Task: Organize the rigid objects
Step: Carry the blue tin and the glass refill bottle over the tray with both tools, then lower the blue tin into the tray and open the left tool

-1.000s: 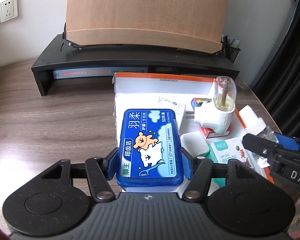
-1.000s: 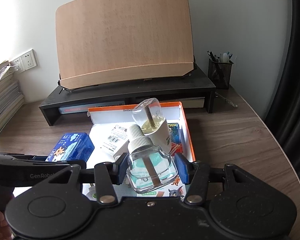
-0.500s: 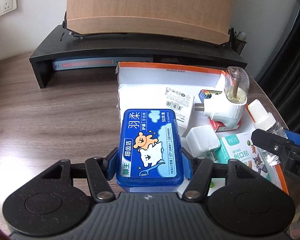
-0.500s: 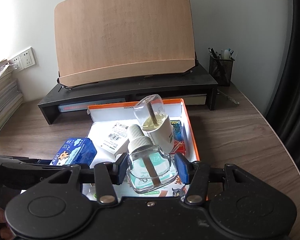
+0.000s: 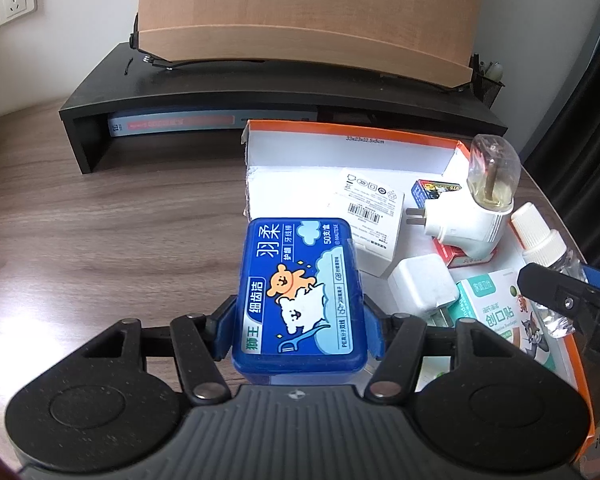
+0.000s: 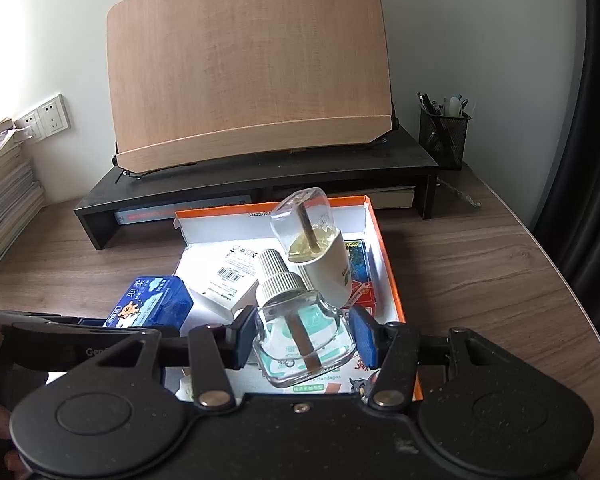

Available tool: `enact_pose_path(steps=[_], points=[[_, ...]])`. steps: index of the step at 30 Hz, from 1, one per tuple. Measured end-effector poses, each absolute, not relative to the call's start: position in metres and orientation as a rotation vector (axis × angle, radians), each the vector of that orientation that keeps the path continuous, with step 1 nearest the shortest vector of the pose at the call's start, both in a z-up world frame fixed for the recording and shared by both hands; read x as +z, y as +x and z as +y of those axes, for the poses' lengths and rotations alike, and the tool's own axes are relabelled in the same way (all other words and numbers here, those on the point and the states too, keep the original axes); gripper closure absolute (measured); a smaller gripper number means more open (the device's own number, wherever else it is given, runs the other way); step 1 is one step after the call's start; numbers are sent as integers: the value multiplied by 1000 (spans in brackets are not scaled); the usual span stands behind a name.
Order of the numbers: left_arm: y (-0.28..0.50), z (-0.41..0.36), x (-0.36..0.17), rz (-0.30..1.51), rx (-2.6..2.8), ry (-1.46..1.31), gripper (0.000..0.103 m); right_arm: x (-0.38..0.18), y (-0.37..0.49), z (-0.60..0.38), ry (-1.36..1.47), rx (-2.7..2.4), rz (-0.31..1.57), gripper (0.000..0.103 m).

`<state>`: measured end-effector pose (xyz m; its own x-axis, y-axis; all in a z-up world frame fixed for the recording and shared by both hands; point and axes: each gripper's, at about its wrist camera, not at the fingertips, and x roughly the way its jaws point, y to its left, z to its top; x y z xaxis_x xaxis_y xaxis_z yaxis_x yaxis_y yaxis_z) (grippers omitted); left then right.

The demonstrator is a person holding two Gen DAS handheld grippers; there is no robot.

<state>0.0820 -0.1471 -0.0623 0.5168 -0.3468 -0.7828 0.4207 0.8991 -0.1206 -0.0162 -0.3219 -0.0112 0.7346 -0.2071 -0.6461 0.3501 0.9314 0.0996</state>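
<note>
the left tongs (image 5: 300,326) are clamped partway closed on the sides of a blue floss-pick box (image 5: 298,300), held above the desk (image 5: 100,240) at the near left edge of the orange-rimmed tray (image 5: 340,126). the right tongs (image 6: 306,338) grip a clear glass refill bottle (image 6: 300,340) with a white ribbed cap, held over the near end of the tray. inside the tray lie a bandage box (image 5: 496,312), a white charger cube (image 5: 422,286), a white barcoded carton (image 5: 370,220) and a white plug-in vaporizer (image 5: 472,212) resting tilted. beyond stands a black riser (image 5: 260,96) carrying a wooden board (image 5: 308,12).
</note>
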Motion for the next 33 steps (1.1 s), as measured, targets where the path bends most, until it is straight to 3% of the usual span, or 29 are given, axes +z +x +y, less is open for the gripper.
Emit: enact_pose_path(steps=[21, 26, 33], points=[[91, -164, -77, 930, -543, 131, 40, -18, -9, -315, 222, -309, 705, 42], [90, -166, -75, 919, -553, 134, 20, -22, -3, -315, 214, -304, 735, 41], [80, -160, -59, 909, -526, 123, 9, -17, -11, -315, 211, -291, 710, 41]])
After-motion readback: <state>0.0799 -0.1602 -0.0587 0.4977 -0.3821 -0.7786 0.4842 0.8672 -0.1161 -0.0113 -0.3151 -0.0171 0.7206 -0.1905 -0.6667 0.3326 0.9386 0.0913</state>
